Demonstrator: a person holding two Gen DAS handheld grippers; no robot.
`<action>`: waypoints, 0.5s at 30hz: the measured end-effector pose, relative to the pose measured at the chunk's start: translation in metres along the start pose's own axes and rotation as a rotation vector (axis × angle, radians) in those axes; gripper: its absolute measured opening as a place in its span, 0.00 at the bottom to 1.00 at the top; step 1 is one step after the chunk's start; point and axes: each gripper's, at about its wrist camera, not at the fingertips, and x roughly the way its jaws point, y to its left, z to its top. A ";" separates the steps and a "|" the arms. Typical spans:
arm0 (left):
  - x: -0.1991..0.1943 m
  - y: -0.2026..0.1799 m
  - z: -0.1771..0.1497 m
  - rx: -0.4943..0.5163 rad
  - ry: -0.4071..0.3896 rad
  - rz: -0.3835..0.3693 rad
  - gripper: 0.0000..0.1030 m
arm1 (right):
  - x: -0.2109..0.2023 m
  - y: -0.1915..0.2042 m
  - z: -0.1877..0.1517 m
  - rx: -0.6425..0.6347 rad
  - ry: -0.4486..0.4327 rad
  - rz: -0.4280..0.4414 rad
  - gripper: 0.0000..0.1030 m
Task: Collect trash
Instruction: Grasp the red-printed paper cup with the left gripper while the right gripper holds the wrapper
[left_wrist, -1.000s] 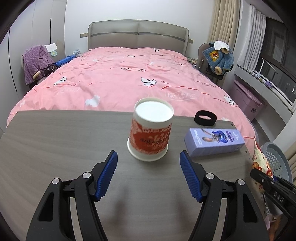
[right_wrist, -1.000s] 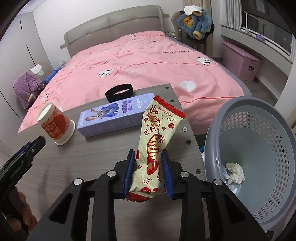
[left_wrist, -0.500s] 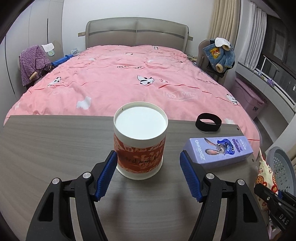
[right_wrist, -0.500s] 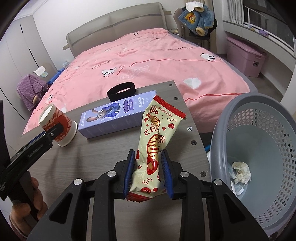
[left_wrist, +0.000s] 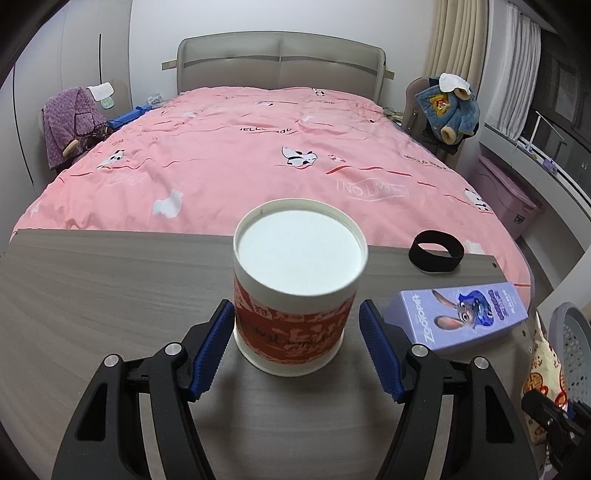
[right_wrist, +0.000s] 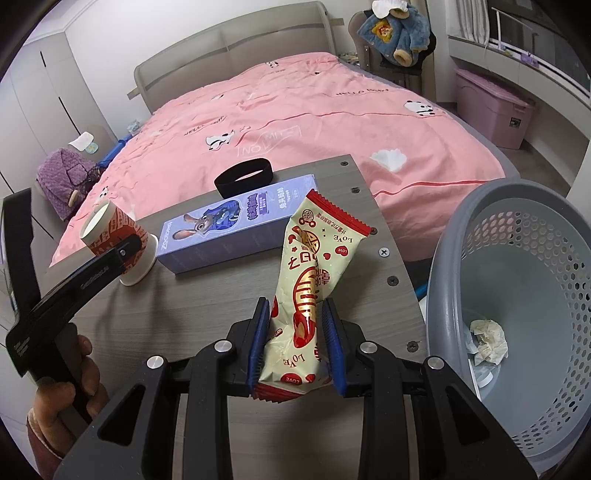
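Note:
A red-and-white paper cup (left_wrist: 295, 295) stands upside down on the grey wooden table (left_wrist: 92, 288). My left gripper (left_wrist: 297, 328) is open, its blue pads on either side of the cup's lower part, a small gap on each side. The cup also shows in the right wrist view (right_wrist: 114, 236) with the left gripper's finger in front of it. My right gripper (right_wrist: 297, 332) is shut on a cream-and-red snack wrapper (right_wrist: 314, 266), held upright above the table's right end. A grey mesh trash basket (right_wrist: 517, 295) stands right of the table with crumpled paper (right_wrist: 487, 339) inside.
A purple cartoon box (right_wrist: 236, 225) lies on the table between cup and wrapper, with a black band (right_wrist: 243, 177) behind it at the far edge. A pink bed (left_wrist: 258, 155) lies beyond the table. A pink storage bin (right_wrist: 491, 107) stands at the far right.
My left gripper has moved forward until its open fingers flank the cup. My right gripper has kept hold of the wrapper and shifted slightly toward the basket.

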 end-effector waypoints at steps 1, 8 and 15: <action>0.000 0.001 0.002 -0.002 -0.002 0.001 0.65 | 0.000 0.000 0.000 0.000 0.001 0.001 0.28; -0.002 0.005 0.002 -0.021 -0.002 -0.018 0.60 | -0.001 -0.001 -0.001 0.000 -0.002 0.001 0.28; -0.030 0.005 -0.007 0.002 -0.023 -0.012 0.60 | -0.011 -0.003 -0.002 0.002 -0.022 0.007 0.28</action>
